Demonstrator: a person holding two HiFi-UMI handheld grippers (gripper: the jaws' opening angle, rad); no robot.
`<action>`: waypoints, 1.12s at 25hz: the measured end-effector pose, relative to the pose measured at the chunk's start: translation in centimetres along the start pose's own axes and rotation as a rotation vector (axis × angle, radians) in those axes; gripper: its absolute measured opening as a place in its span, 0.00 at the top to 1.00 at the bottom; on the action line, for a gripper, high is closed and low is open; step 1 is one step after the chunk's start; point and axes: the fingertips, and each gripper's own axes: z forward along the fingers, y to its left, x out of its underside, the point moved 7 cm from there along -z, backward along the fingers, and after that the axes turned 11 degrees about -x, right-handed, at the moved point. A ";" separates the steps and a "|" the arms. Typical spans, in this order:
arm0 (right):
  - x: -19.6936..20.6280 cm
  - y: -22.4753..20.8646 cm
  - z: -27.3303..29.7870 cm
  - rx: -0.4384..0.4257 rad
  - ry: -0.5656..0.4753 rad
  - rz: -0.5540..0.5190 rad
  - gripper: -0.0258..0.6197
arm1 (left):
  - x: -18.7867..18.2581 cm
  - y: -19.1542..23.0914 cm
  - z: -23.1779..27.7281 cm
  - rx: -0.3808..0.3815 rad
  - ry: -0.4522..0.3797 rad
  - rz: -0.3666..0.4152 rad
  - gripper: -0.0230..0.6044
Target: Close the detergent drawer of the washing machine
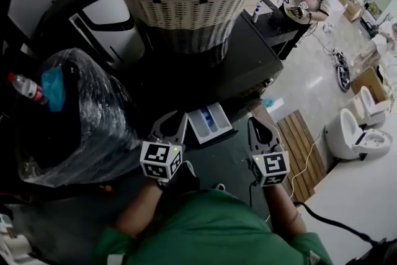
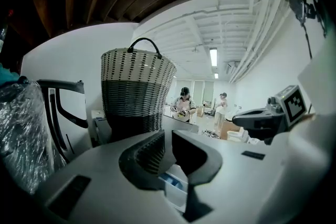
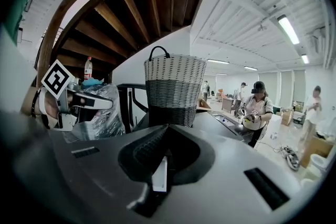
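Pushing the open detergent drawer [image 1: 209,123] from its left corner with the narrowly parted left gripper [image 1: 173,124] could skew and jam it, and the right gripper [image 1: 259,130], jaws together, offers no counter-push.

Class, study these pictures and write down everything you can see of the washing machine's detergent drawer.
The detergent drawer is a white, plastic-looking tray, pulled out from the front of the dark washing machine. Its top is divided into compartments, and one shows blue inside. It sits level, sticking out towards the person. The left gripper hovers just by its left corner, jaws slightly apart; whether it touches cannot be told. The right gripper is off to its right, apart from it.
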 end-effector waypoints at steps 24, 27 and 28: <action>14.8 2.3 7.2 -0.144 0.315 0.171 0.92 | 11.1 -0.8 7.4 0.087 0.344 0.009 0.87; 16.9 3.3 7.2 -0.200 0.343 0.184 0.93 | 12.3 -0.9 7.4 0.067 0.369 0.006 0.87; 17.5 3.8 7.2 -0.223 0.355 0.187 0.92 | 12.6 -0.9 7.3 0.058 0.376 0.002 0.87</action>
